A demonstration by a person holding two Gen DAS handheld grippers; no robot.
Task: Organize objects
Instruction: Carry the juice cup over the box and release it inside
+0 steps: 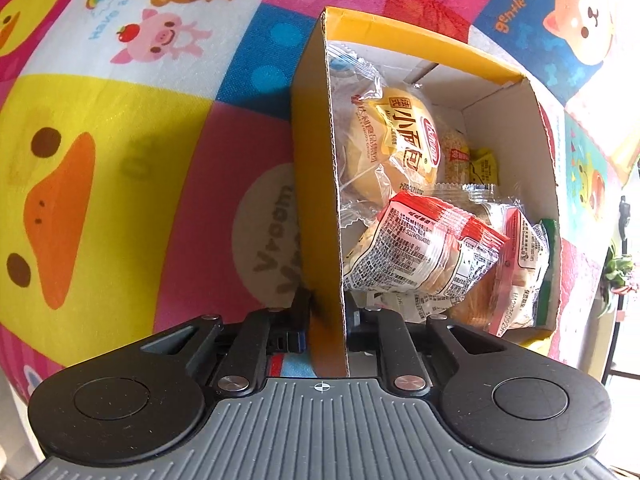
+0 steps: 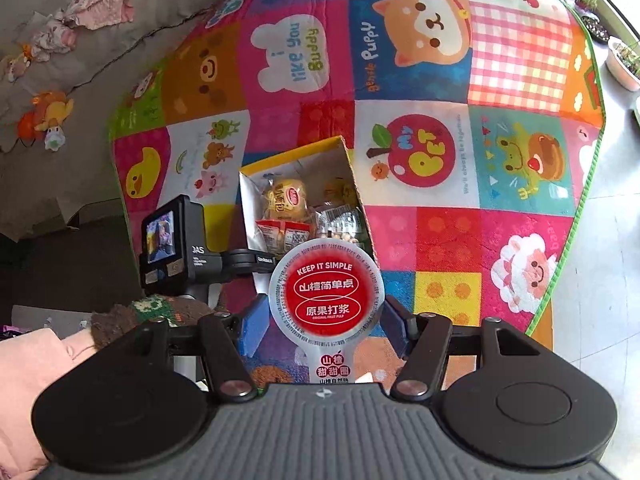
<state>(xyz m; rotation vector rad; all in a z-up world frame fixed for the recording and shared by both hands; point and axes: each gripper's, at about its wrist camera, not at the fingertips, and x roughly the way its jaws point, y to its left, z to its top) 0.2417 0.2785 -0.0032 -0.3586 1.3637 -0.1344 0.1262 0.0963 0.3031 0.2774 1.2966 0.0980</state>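
On a patchwork cartoon play mat beside a grey sofa, a yellow cardboard box held wrapped snacks. Left gripper was clamped on the box's near wall; open mat lay leftward. Only the right view showed the right gripper pinching a red-lidded hawthorn cup near the box.

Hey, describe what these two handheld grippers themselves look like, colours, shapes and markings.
Both match: a grey ribbed body with a small crosshair mark, two round black discs, and black linkage arms with silver pivots. The right gripper has blue finger pads. The left gripper carries a black camera with a lit screen. A brown-and-green knitted sleeve shows beside it.
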